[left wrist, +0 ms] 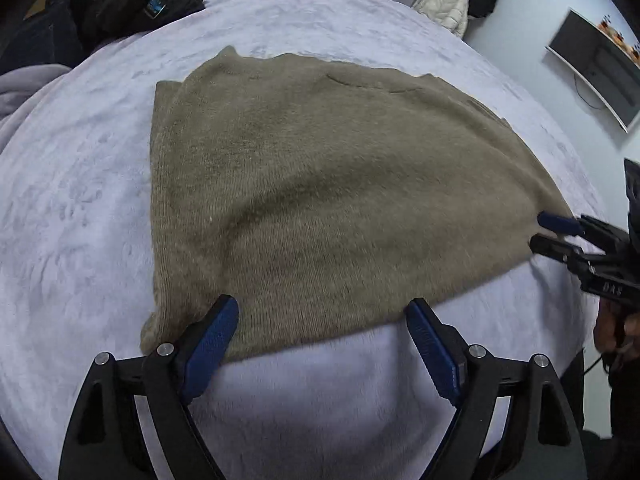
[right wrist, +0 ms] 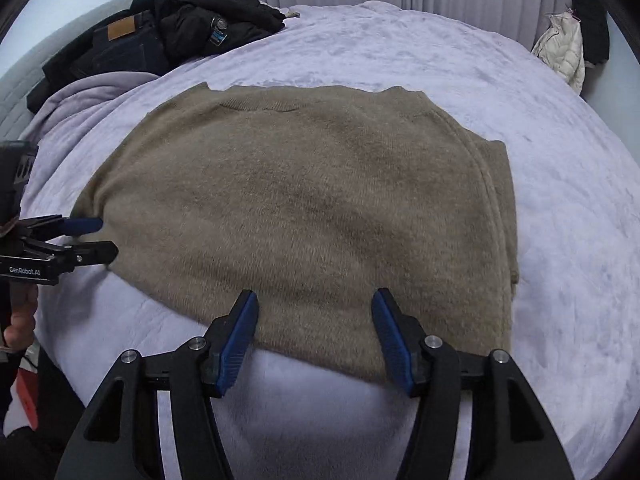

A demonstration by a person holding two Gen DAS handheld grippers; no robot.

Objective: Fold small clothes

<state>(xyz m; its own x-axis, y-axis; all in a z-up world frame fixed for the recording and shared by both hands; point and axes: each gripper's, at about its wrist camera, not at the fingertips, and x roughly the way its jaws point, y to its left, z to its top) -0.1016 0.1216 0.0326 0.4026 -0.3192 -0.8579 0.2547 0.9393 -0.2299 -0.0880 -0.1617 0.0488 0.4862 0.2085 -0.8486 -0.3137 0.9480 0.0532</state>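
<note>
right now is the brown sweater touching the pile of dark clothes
Apart. The right wrist view shows bare lilac blanket between the sweater and the dark clothes at the far corner of the bed.

Olive-brown knit sweater (left wrist: 320,200) spread flat on pale lilac bed cover (left wrist: 80,220), sleeve folded in along left edge. Left gripper (left wrist: 322,320) above near hem, blue pads wide apart, nothing between them. Right gripper (left wrist: 544,232) at right edge of frame, fingertips parted at sweater's corner. Dark clothes (left wrist: 120,4) piled top left; wall-mounted screen (left wrist: 596,68) top right.
</note>
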